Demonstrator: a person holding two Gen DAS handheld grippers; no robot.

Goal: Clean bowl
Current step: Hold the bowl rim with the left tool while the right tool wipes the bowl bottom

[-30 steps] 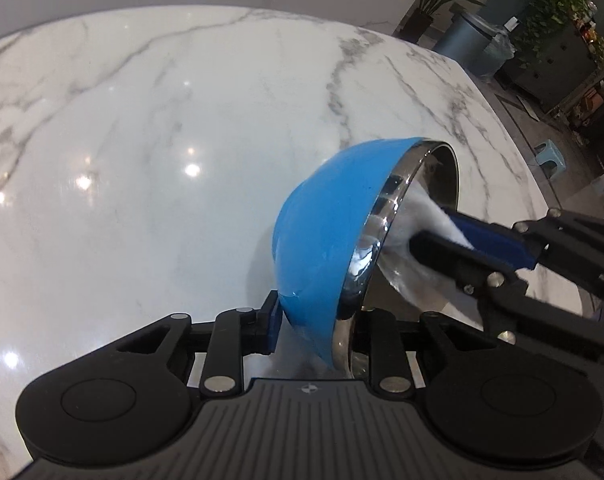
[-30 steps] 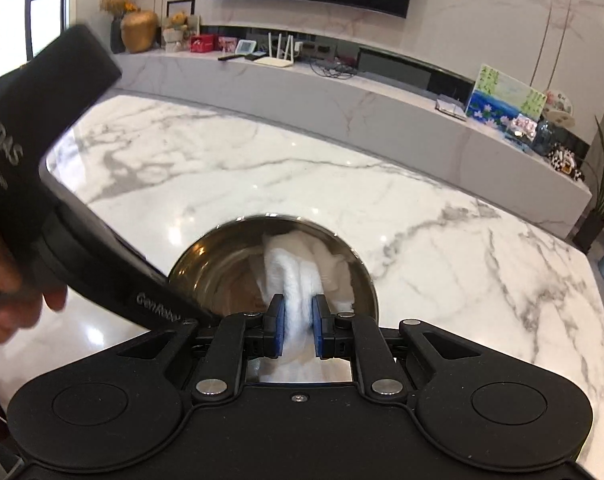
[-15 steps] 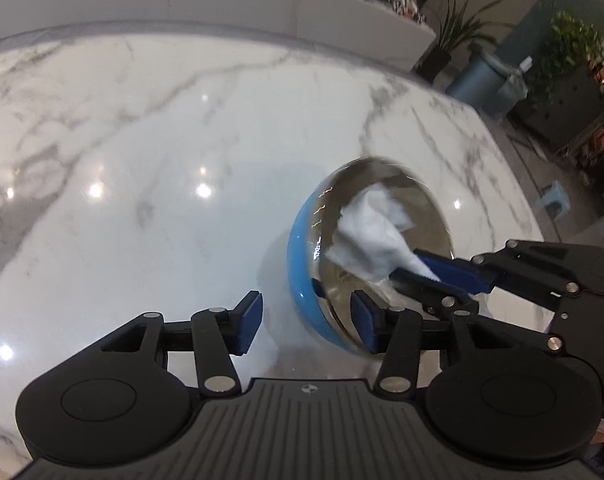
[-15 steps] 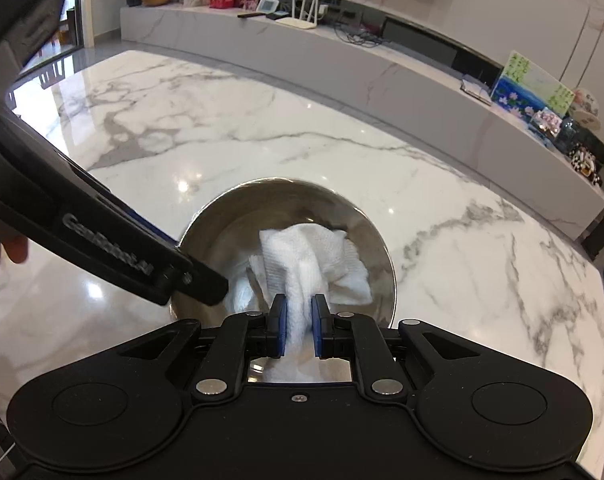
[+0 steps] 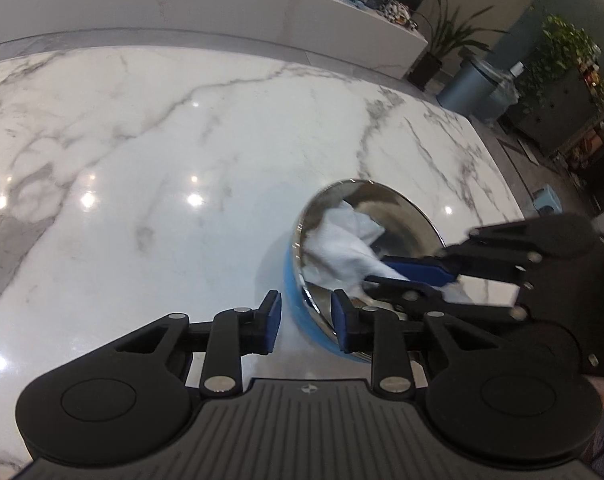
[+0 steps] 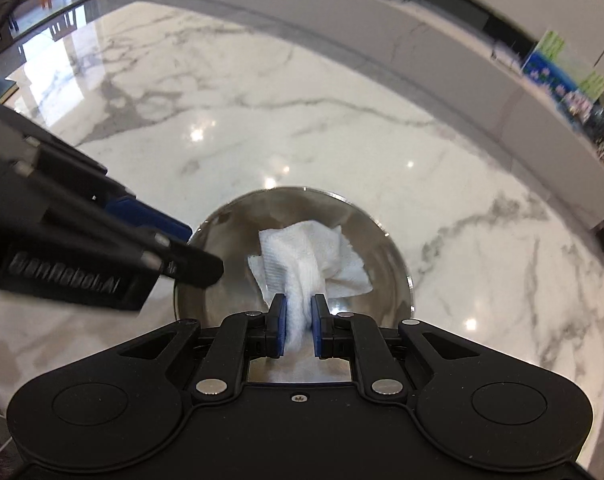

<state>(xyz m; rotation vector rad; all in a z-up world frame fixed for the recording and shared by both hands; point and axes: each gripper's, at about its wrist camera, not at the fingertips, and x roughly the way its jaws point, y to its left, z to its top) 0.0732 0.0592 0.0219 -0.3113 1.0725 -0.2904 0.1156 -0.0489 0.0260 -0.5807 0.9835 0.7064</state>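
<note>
A steel bowl (image 5: 398, 216) with a blue outside stands upright on the white marble table (image 5: 142, 160). My left gripper (image 5: 306, 322) straddles its near rim, one pad outside the blue wall and one inside. The jaws are closing, and a gap still shows at the outer pad. My right gripper (image 6: 300, 328) is shut on a crumpled white cloth (image 6: 302, 252) that hangs down into the bowl (image 6: 230, 248). In the right wrist view the left gripper (image 6: 204, 250) reaches in over the bowl's left rim. The left wrist view shows the right gripper (image 5: 376, 270) coming in from the right with the cloth (image 5: 342, 248).
Glossy marble (image 6: 342, 140) stretches wide to the left of the bowl and beyond it. The table's right edge runs close behind the bowl, with a blue-grey bin (image 5: 474, 84) and potted plants (image 5: 566, 52) on the floor past it. A long white ledge (image 5: 222, 8) runs behind the table.
The bowl, held tilted on edge by my left gripper, was let go and now sits upright on the table. The left jaws opened wide, then narrowed. The right gripper kept the cloth.
</note>
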